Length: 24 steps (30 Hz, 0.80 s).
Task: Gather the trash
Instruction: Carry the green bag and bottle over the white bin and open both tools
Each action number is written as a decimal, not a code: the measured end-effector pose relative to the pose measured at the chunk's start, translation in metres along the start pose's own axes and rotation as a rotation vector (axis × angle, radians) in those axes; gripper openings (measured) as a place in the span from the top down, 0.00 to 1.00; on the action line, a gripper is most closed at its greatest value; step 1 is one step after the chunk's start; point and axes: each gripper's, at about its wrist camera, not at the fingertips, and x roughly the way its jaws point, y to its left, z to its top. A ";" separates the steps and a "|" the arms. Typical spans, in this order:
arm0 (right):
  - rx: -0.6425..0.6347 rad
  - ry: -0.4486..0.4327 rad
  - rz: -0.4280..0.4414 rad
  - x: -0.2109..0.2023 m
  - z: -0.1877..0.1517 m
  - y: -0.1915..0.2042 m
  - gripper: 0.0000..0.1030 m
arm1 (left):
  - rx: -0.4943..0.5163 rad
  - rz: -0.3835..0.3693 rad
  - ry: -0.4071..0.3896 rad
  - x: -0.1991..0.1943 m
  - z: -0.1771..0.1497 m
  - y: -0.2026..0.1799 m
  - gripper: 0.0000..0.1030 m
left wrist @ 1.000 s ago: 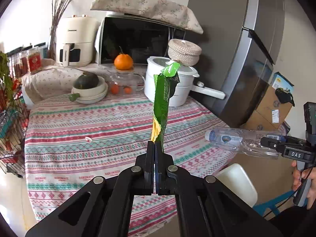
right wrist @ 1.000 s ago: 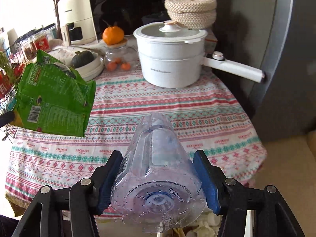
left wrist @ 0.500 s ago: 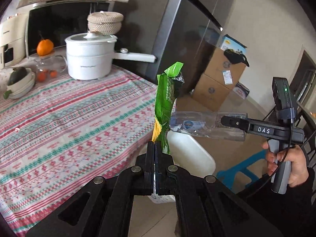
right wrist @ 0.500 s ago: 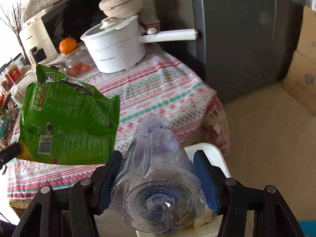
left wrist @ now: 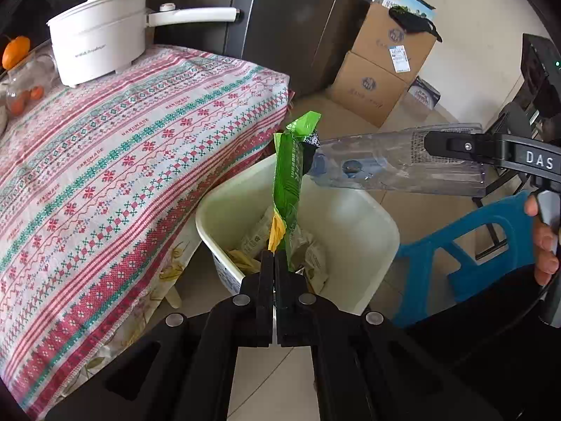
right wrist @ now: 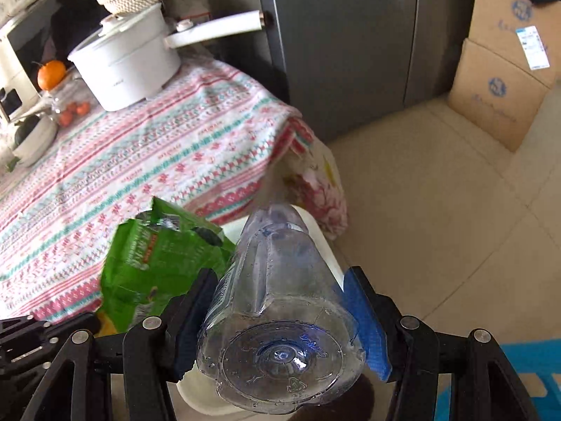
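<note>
Drop-off step, judging by the layout: both pieces of trash were over the bin, nothing let go yet. My left gripper (left wrist: 274, 259) had its fingers pressed fully together on the bottom edge of the crinkled green foil snack wrapper (left wrist: 290, 175), which stood up flat and thin beyond the fingertips, directly above the white rectangular plastic bin (left wrist: 368, 210). My right gripper (right wrist: 280, 301) had its fingers spread wide and clamped on the clear ribbed plastic bottle (right wrist: 280, 280), base toward the camera, neck pointing ahead and over the bin's far rim, touching or nearly touching the wrapper top. The bin already held crumpled pale packets (left wrist: 308, 252). Next move likely calls for parting both sets of fingers; the light wrapper could flutter, the springy bottle could bounce off the rim. Striped patterned cloth counter (left wrist: 105, 161) sat left of my fingers.
</note>
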 end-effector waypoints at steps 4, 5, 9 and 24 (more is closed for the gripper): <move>-0.006 0.040 -0.015 0.009 -0.003 -0.001 0.37 | 0.041 0.053 0.018 0.017 0.002 0.000 0.99; -0.005 0.047 -0.016 0.011 -0.003 -0.001 0.37 | 0.044 0.058 0.031 0.018 0.003 0.000 0.99; -0.003 0.063 -0.016 0.014 -0.005 -0.001 0.37 | 0.050 0.086 0.054 0.016 0.005 0.002 0.71; -0.050 0.109 -0.034 0.031 -0.004 0.018 0.37 | -0.004 0.188 -0.043 -0.039 -0.002 0.026 0.18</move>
